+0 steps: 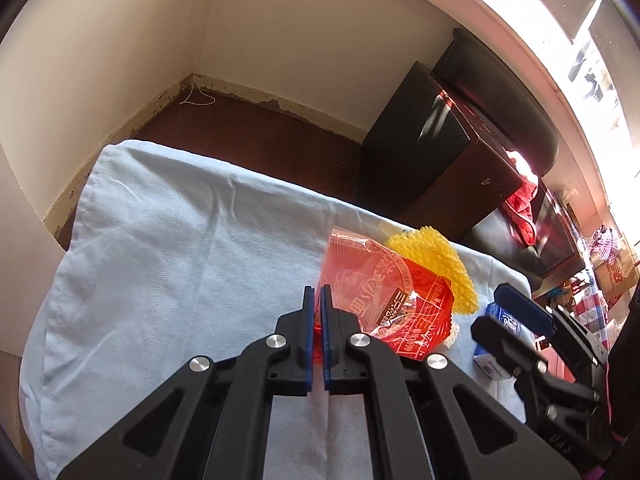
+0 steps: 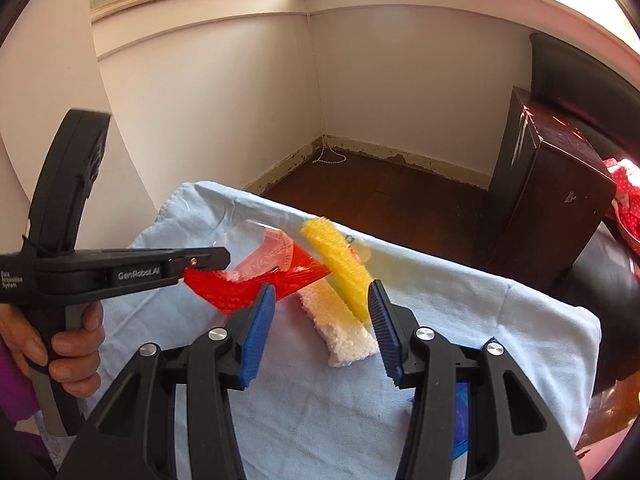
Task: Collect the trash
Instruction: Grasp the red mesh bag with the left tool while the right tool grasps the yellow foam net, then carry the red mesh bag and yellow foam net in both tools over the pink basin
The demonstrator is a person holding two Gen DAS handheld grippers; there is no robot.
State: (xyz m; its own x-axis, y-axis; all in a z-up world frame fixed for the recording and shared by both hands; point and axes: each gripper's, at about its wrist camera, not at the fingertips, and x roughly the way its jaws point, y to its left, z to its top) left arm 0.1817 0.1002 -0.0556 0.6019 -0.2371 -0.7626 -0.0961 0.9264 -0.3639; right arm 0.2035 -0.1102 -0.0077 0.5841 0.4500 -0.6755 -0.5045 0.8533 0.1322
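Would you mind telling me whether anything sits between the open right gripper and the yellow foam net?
Nothing visible does: the yellow net lies just ahead of the right gripper, partly between its fingers.

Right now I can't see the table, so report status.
Left gripper shut on red wrapper. Right gripper open, over yellow foam net. Nothing blocking.

Black tongs [image 2: 322, 300] with ribbed blue pads [image 2: 256, 336], silver screws, white "GenRobot.AI" lettering; purple sleeve [image 2: 16, 384].

The right gripper [image 1: 516, 320] hides most of a blue-and-white packet [image 1: 494, 342].
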